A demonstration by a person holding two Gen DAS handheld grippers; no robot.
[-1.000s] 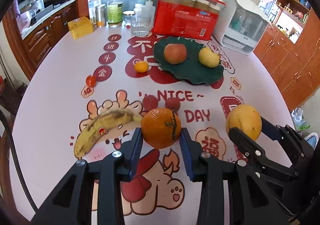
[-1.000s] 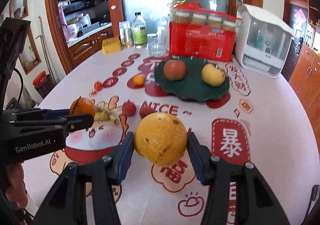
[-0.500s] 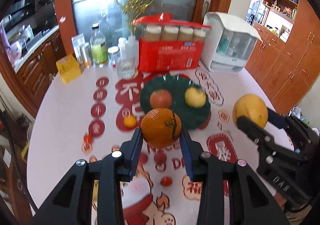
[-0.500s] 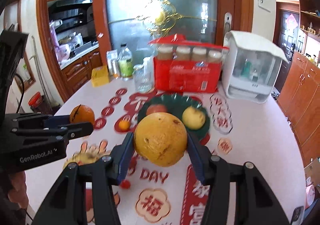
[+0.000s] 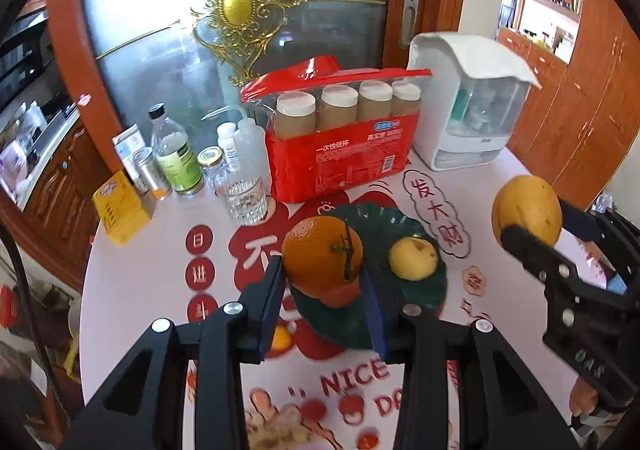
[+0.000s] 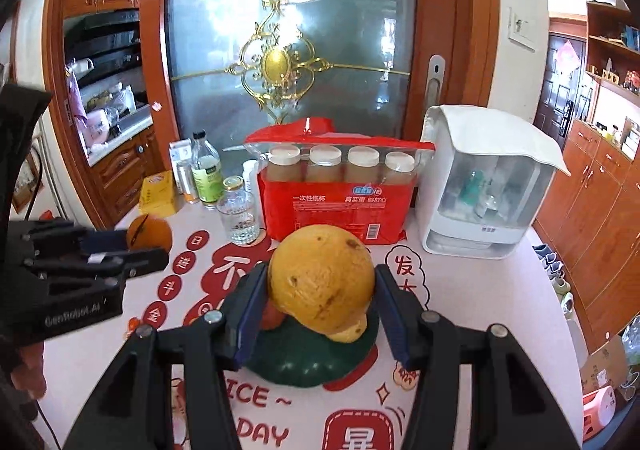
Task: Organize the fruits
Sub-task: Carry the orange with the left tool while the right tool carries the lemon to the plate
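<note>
Clamping an orange (image 5: 322,256), the left hand-held gripper (image 5: 323,282) hangs above the green plate (image 5: 420,296) (right hand-held gripper (image 6: 320,304) squeezes a yellow fruit (image 6: 320,278)).

Both my wrist cameras look down along their fingers, close above the dark green leaf-shaped plate (image 5: 424,290) (image 6: 320,362); both views share it near centre.

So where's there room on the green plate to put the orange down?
The dark green leaf-shaped plate holds a small yellow fruit on its right and a red fruit on its left; between them and along the near rim looks bare. The back of the table is crowded with bottles, a drinking glass and the red cup pack.
</note>
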